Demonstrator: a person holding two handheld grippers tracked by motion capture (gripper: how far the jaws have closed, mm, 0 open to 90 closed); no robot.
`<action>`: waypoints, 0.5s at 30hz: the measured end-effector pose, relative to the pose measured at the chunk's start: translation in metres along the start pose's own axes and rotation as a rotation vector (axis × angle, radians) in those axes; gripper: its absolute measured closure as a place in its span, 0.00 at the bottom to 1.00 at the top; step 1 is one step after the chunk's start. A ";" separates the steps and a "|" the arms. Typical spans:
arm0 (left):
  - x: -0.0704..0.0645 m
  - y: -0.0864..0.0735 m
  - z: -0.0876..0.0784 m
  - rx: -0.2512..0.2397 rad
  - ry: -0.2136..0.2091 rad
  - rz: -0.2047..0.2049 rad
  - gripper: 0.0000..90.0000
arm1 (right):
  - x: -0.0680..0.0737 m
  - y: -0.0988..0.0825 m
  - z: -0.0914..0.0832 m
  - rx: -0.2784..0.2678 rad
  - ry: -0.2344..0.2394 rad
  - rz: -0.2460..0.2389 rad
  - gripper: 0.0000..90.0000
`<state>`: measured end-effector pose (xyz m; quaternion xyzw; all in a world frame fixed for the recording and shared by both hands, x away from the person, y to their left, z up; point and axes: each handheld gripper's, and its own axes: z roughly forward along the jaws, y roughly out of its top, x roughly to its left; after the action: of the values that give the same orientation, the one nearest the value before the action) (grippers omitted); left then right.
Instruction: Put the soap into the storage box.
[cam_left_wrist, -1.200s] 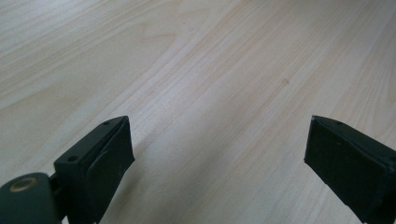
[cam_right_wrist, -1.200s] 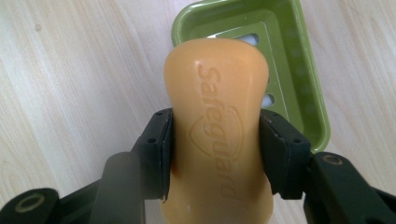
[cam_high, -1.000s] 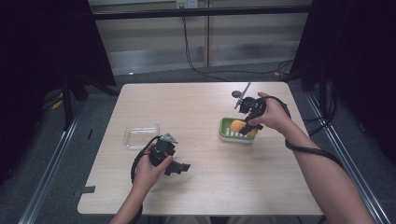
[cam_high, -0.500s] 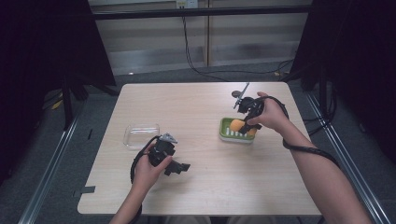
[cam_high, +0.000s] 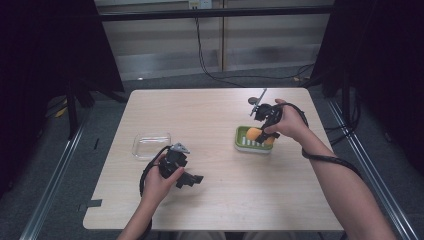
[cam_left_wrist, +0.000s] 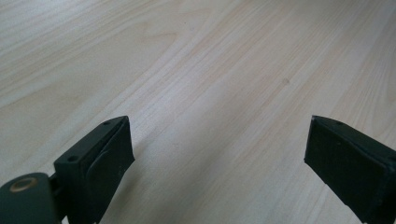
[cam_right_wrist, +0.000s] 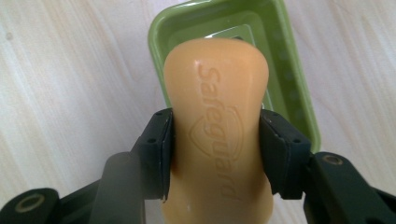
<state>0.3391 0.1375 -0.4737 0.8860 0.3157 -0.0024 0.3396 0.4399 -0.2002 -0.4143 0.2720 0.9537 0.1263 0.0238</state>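
Right gripper view: right tool (cam_right_wrist: 215, 140) clenched on the orange soap bar (cam_right_wrist: 217, 116) above the green soap dish (cam_right_wrist: 299, 107); keep the bar level. Left tool (cam_left_wrist: 219, 163) released over the counter (cam_left_wrist: 196, 60).

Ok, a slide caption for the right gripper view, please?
Right gripper clamps an orange soap bar over the green soap dish.

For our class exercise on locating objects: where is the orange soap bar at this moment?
The orange soap bar is clamped in the right tool, just above the green soap dish on the table's right side in the high view.
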 end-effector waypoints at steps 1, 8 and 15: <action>0.000 0.000 0.000 -0.001 -0.001 0.001 0.09 | -0.001 0.000 0.000 0.000 0.000 -0.002 0.55; 0.000 0.000 0.001 -0.005 -0.004 -0.009 0.09 | -0.003 0.002 0.003 -0.003 -0.007 -0.007 0.56; 0.000 0.000 0.001 0.003 0.000 -0.012 0.09 | -0.004 0.005 0.006 -0.005 0.003 -0.001 0.55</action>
<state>0.3392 0.1372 -0.4743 0.8845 0.3211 -0.0050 0.3384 0.4466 -0.1966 -0.4193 0.2710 0.9536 0.1289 0.0230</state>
